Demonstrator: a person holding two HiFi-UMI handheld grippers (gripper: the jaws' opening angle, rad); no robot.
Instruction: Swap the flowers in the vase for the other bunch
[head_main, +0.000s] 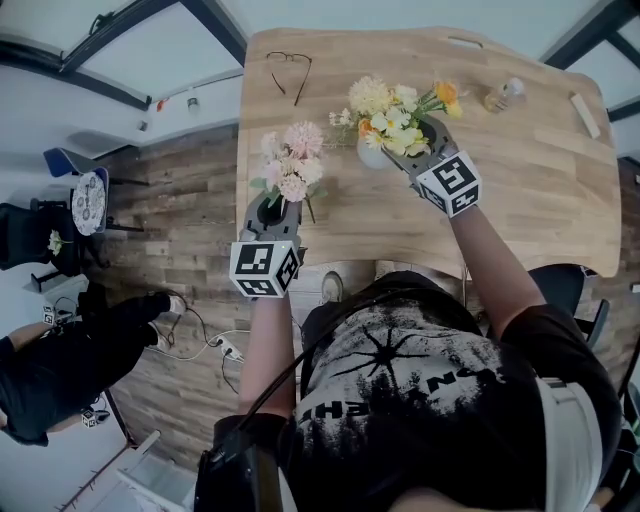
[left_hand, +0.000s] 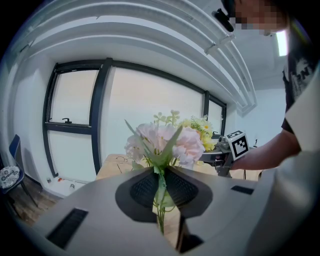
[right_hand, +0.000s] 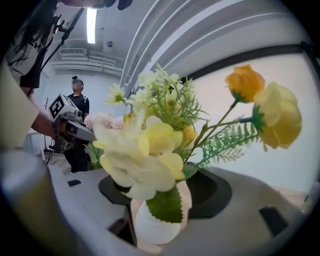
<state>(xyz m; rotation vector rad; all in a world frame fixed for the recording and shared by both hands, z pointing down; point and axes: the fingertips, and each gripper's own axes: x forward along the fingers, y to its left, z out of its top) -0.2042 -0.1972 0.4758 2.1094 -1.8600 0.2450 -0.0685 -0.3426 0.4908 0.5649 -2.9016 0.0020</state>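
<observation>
A white vase stands on the wooden table with a yellow and white bunch in it. In the right gripper view the vase sits between the wide-apart jaws of my right gripper, and the pads do not press on it. The yellow bunch rises just in front of that camera. My left gripper is held left of the vase and is shut on the stems of a pink bunch. In the left gripper view the green stems are pinched between the dark pads.
A pair of glasses lies at the table's far left. A small bottle-like object and a short wooden stick lie at the far right. A person is on the floor at the left.
</observation>
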